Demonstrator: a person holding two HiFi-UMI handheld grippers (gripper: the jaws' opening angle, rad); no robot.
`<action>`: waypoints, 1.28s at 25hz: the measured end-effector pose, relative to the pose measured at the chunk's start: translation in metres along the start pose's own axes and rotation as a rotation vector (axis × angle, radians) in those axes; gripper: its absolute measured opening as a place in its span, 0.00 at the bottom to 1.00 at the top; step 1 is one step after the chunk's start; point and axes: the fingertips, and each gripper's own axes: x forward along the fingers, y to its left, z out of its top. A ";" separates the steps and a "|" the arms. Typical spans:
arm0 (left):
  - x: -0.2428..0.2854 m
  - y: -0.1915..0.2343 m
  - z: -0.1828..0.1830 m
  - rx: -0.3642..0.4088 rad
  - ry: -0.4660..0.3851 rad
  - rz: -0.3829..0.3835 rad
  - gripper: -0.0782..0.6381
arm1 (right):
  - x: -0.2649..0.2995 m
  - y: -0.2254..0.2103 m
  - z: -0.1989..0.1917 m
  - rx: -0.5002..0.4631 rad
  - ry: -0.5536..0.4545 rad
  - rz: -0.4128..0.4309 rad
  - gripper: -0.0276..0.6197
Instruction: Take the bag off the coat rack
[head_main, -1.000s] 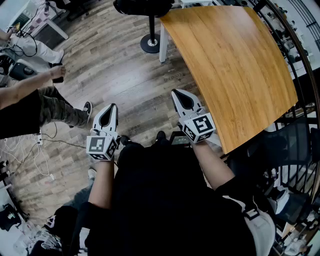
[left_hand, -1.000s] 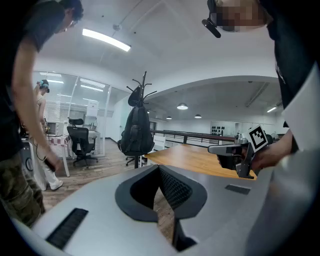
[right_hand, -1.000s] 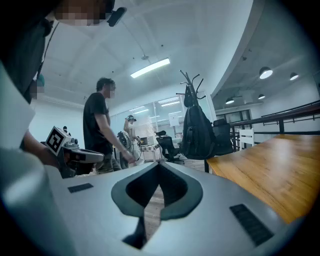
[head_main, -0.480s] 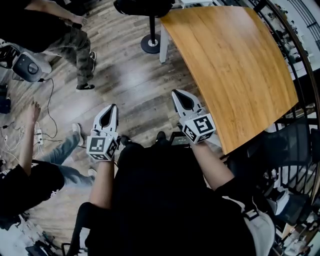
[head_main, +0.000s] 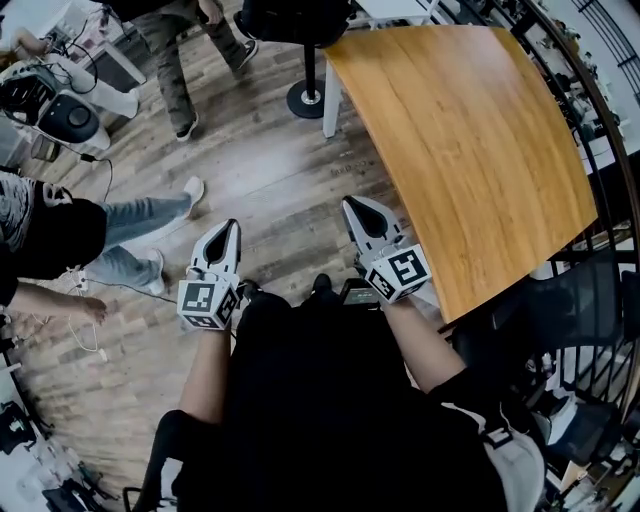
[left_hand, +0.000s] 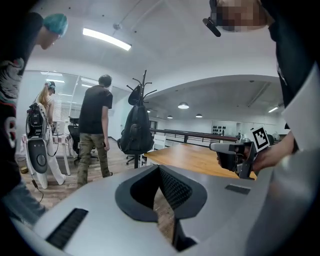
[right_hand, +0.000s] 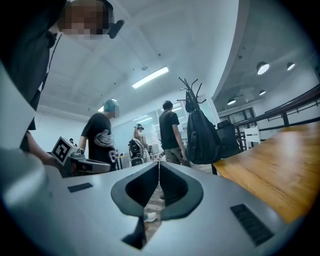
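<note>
A black backpack (left_hand: 136, 131) hangs from a dark coat rack (left_hand: 144, 86) a few steps ahead, beside the far corner of the table. In the right gripper view the backpack (right_hand: 201, 135) hangs under the rack's hooks (right_hand: 191, 89). From the head view only the bag's top (head_main: 290, 15) and the rack's round base (head_main: 305, 98) show. My left gripper (head_main: 228, 229) and right gripper (head_main: 352, 205) are held close to my body over the floor, far from the bag. Both are shut with nothing between the jaws, as the left gripper (left_hand: 159, 167) and right gripper (right_hand: 159, 164) show in their own views.
A large wooden table (head_main: 470, 140) stands to my right, and a dark railing (head_main: 610, 130) runs behind it. Several people stand on the wood floor to the left, one in camouflage trousers (head_main: 180, 60) near the rack. A white device (head_main: 60, 110) and cables lie far left.
The person in camouflage trousers has walked away toward the rack. Another person has come in at the left. Both grippers have hardly moved and stay shut.
</note>
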 end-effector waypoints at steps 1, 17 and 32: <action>0.001 -0.001 0.001 0.001 -0.001 0.001 0.13 | -0.003 0.000 0.002 0.000 -0.020 0.009 0.09; 0.013 0.006 -0.021 -0.053 0.036 -0.006 0.13 | 0.001 -0.025 -0.020 0.044 0.033 -0.056 0.09; 0.106 0.121 0.023 -0.112 -0.016 0.009 0.13 | 0.107 -0.070 -0.007 -0.115 0.134 -0.055 0.09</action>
